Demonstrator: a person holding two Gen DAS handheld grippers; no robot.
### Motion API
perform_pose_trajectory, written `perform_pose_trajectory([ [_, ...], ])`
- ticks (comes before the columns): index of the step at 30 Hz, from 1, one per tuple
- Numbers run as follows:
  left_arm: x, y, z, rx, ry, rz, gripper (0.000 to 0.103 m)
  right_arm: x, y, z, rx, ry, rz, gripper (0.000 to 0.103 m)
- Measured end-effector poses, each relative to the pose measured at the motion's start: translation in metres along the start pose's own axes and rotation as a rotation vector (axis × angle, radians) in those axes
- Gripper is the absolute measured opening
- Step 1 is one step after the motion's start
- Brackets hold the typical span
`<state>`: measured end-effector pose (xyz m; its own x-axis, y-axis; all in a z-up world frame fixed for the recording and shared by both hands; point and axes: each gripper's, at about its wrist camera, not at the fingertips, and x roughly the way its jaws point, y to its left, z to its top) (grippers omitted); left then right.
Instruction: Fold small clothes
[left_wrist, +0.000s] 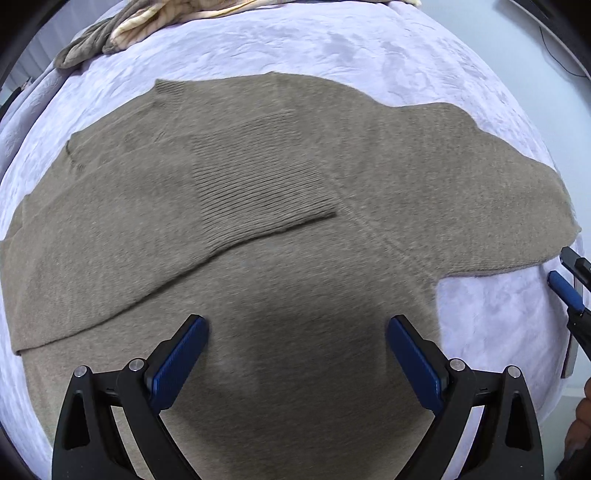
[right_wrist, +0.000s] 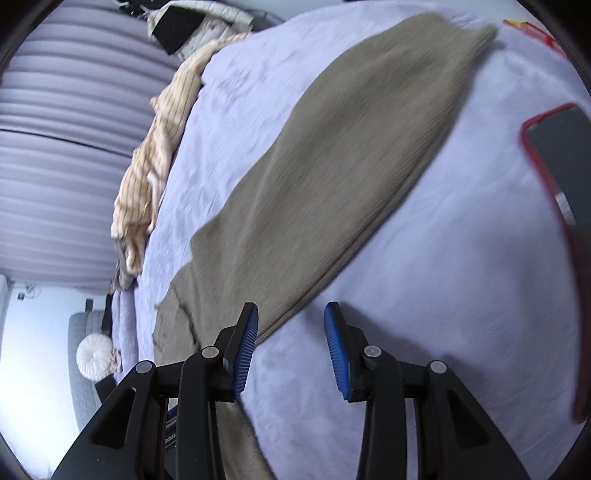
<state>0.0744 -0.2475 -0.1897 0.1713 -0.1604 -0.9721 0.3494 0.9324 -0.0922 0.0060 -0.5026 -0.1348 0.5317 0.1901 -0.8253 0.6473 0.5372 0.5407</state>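
Fold in progress, early stage. A taupe knit sweater (left_wrist: 280, 206) is lying flat on the lavender bedspread (left_wrist: 332, 44) of a bed, and I am taking this sweater as the landmark. One sleeve (left_wrist: 236, 184) is already lying folded across the sweater's body, its ribbed cuff resting near the middle of the chest, so I am judging the first fold as done. The other sleeve (right_wrist: 351, 155) is lying stretched out away from the body onto the bare bedspread, not yet folded in. I am holding my left claw (left_wrist: 297, 343) above the sweater's lower body with its blue pads spread wide and nothing between them. I am holding my right claw (right_wrist: 291, 332) just beside the outstretched sleeve's near edge, jaws likewise apart and empty; whether one pad is touching the knit I cannot tell. Remaining, as I am judging it: bringing this sleeve across, then folding the body. Beyond the sweater, striped cream clothing (right_wrist: 155, 155) is lying at the bed's edge; a red-cased phone (right_wrist: 557, 206) is lying beside the outstretched sleeve.
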Motion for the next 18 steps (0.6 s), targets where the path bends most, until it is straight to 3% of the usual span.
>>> perform_pose_trajectory([
  [9, 0.007, -0.042, 0.022, 0.019, -0.018, -0.014, 0.098, -0.032, -0.044, 0.049, 0.097, -0.127, -0.063, 0.041],
  [14, 0.008, -0.054, 0.027, 0.021, -0.019, -0.017, 0.098, -0.029, -0.049, 0.072, 0.117, -0.175, -0.035, 0.041],
  [18, 0.000, -0.050, 0.020, 0.016, -0.022, -0.024, 0.098, -0.024, -0.050, 0.080, 0.172, -0.183, 0.050, 0.040],
])
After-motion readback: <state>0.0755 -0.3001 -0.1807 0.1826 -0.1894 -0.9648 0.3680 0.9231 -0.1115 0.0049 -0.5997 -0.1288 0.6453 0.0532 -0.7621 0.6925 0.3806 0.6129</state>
